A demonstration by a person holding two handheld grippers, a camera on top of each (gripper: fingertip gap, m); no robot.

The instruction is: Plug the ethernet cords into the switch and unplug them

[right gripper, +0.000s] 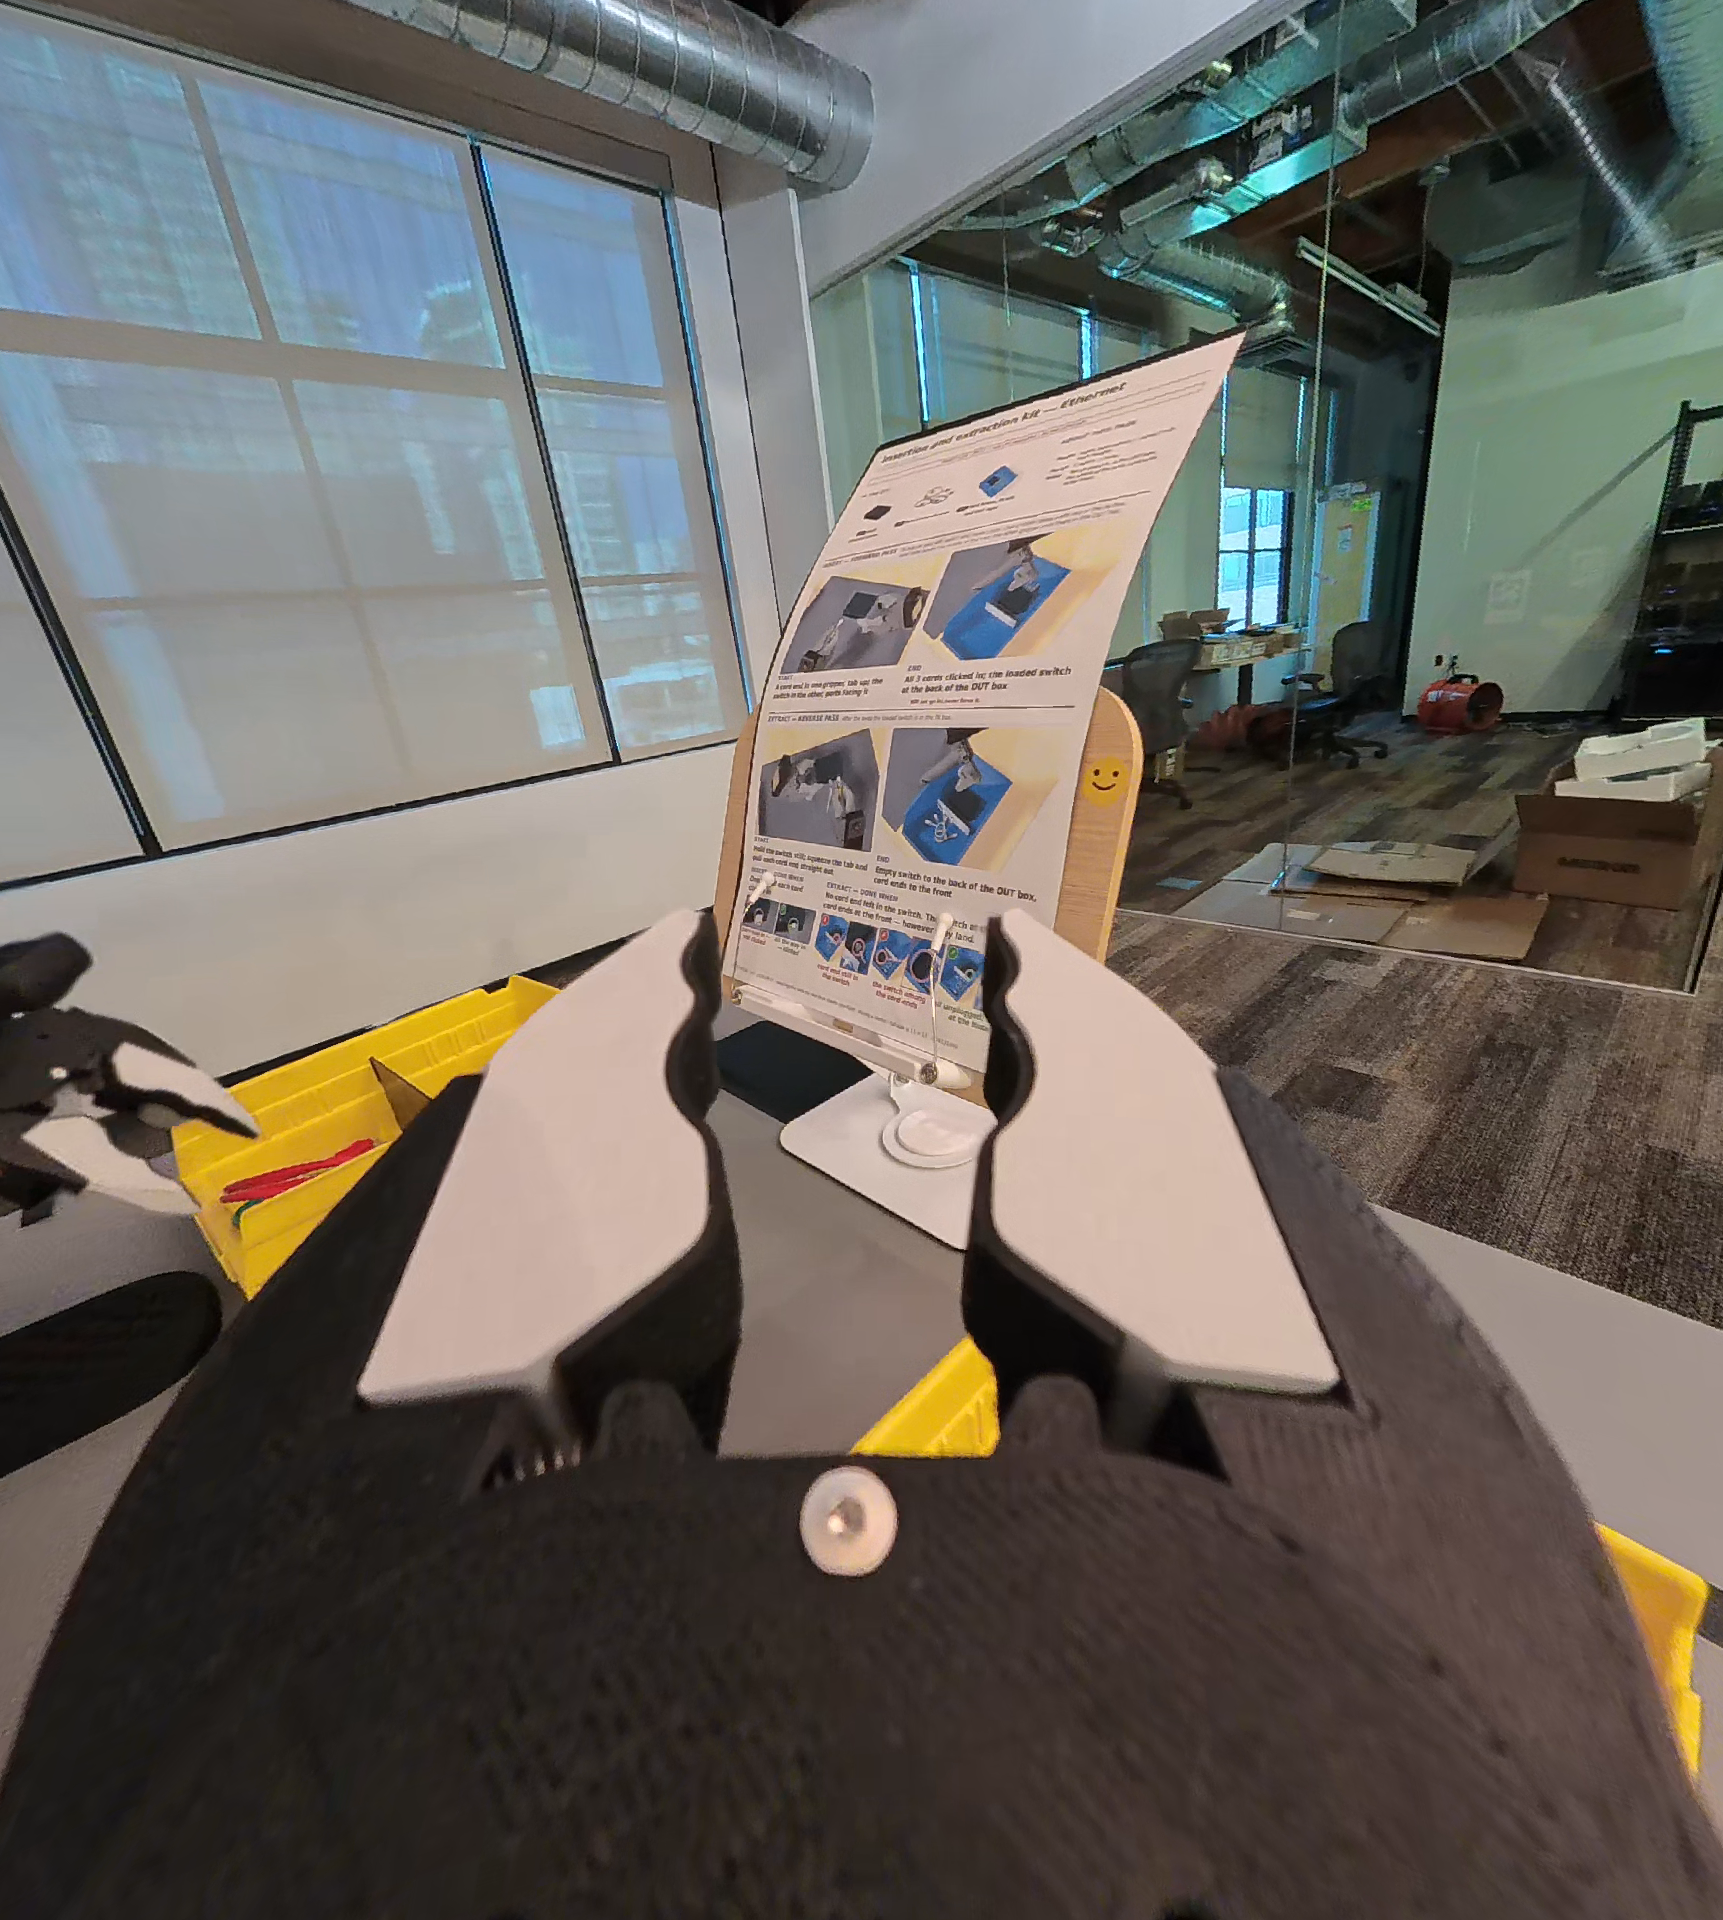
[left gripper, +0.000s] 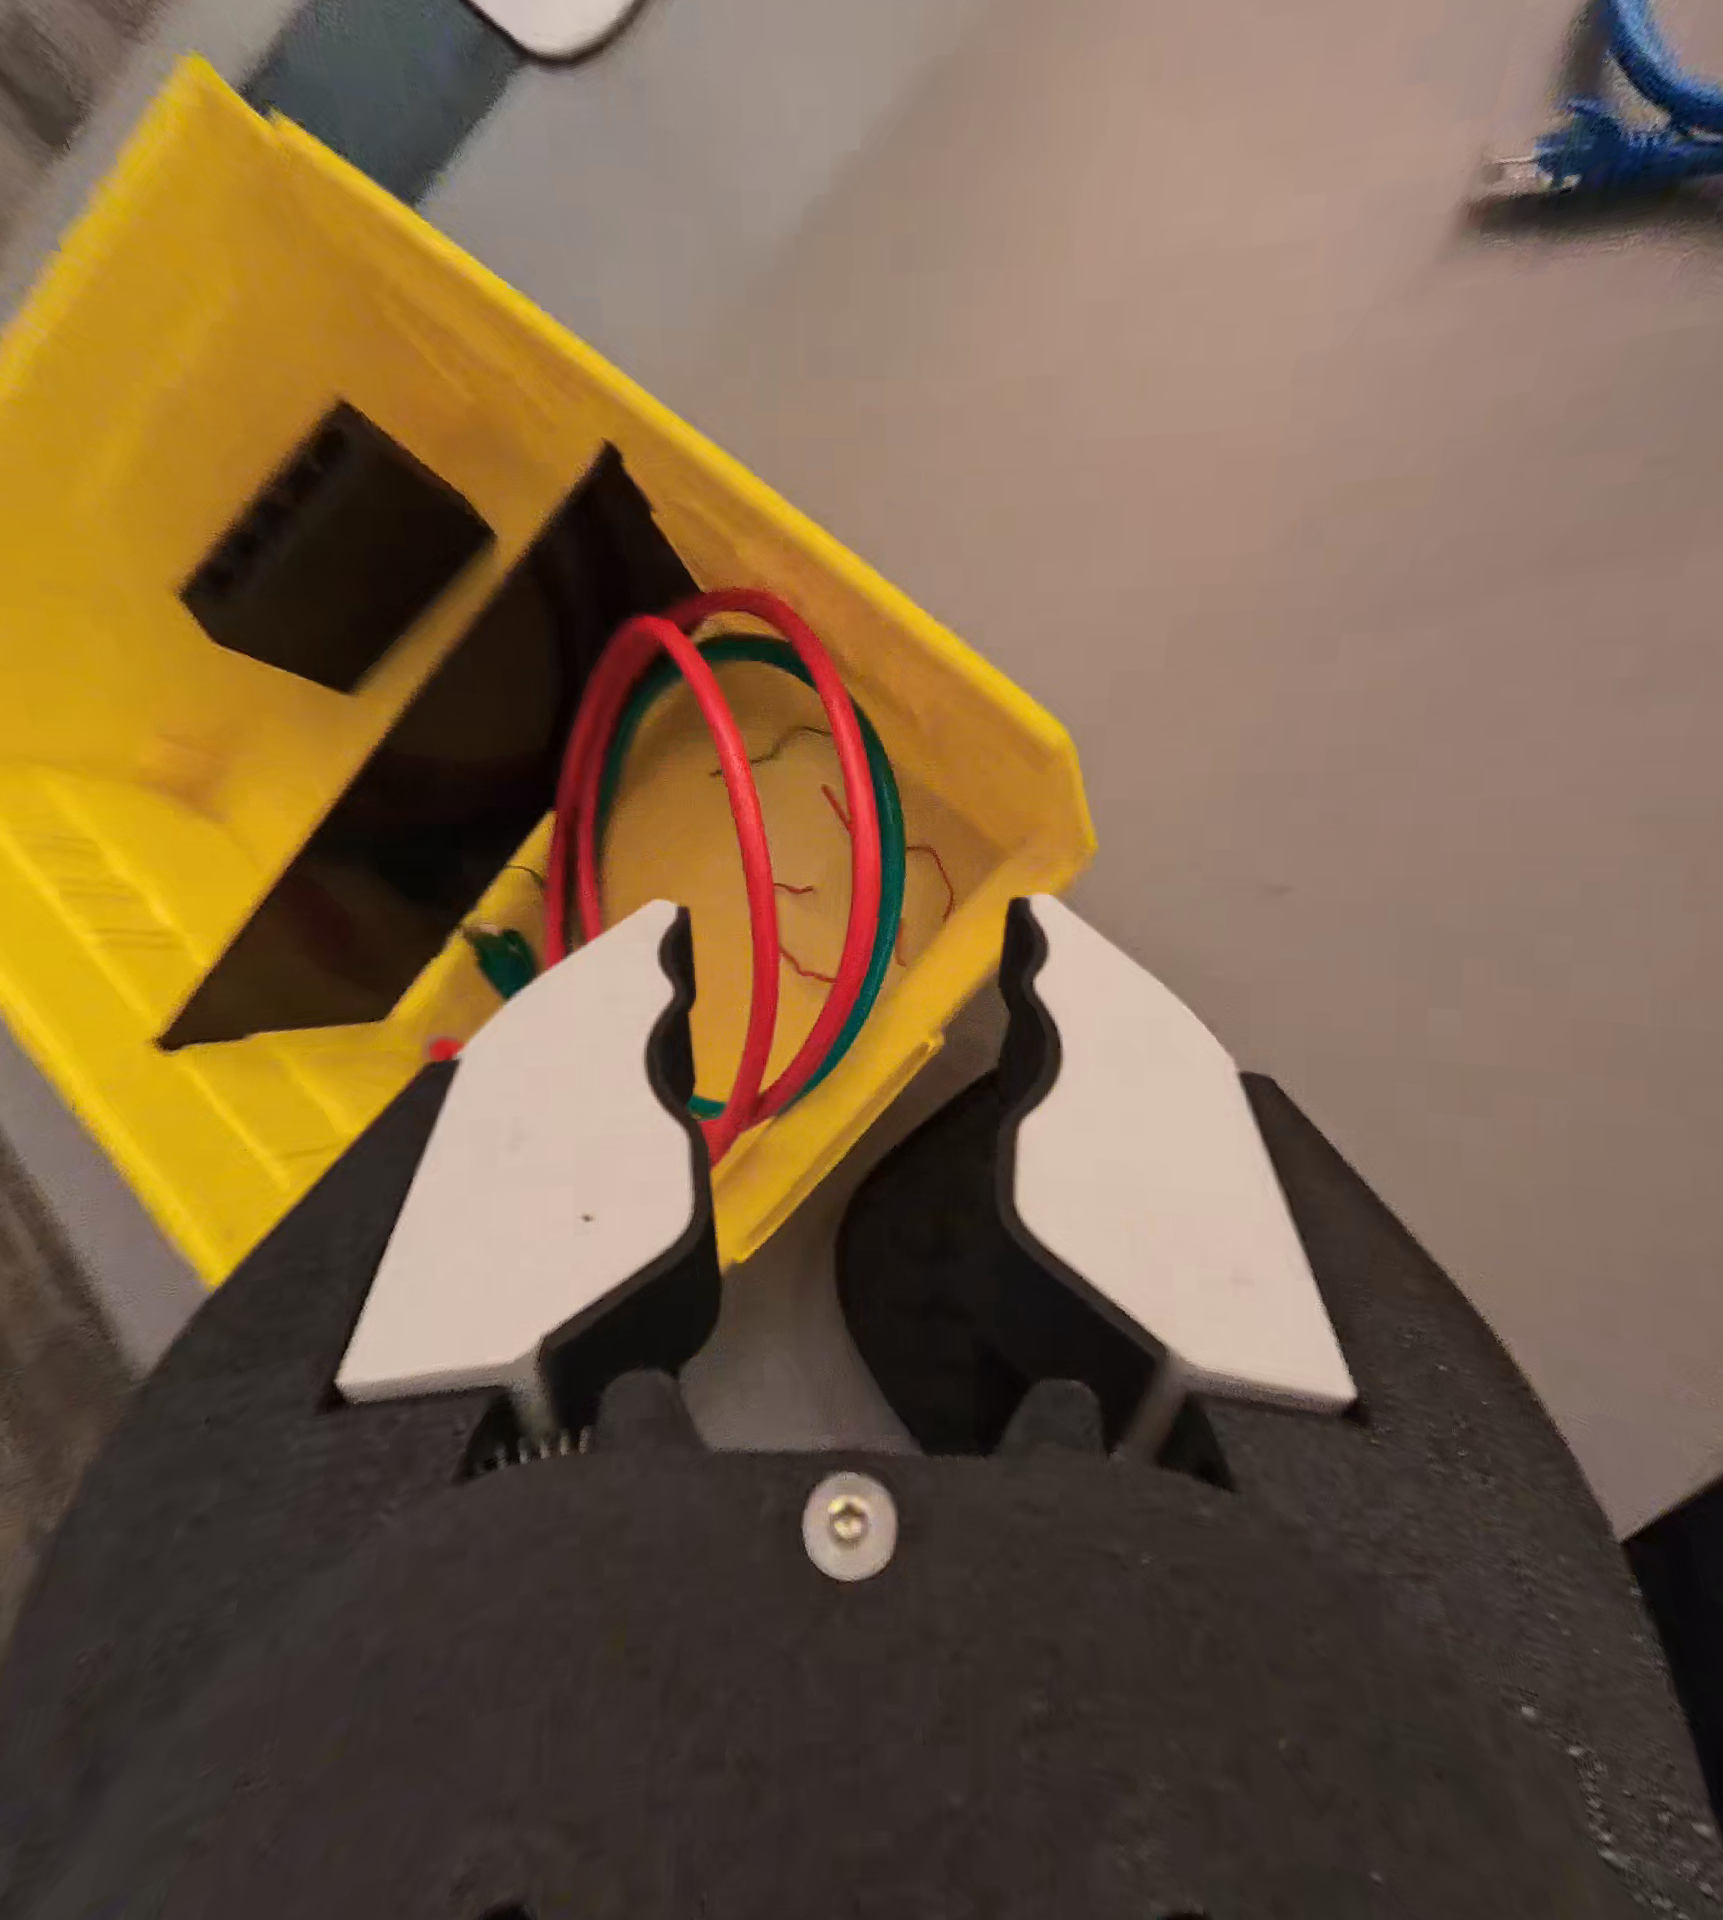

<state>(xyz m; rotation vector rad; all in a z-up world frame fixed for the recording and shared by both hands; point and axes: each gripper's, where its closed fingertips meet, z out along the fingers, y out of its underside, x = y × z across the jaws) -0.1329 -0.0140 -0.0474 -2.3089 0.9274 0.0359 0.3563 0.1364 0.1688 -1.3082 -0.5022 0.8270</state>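
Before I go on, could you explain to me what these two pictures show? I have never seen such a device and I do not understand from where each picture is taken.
A person holds a hand tool in each hand: a black body with two white fingers, and a camera that looks along them. Each picture comes from one such camera.

The left view looks down at the left gripper, open and holding nothing, over a yellow bin on a grey table. In the bin lie a black switch, a dark divider, and coiled red cords with a green cord. Blue cords lie apart on the table.

The right view looks across the room. The right gripper is open and empty. Behind it stands an instruction sheet on a stand. At the left edge you see the left gripper over the bin.
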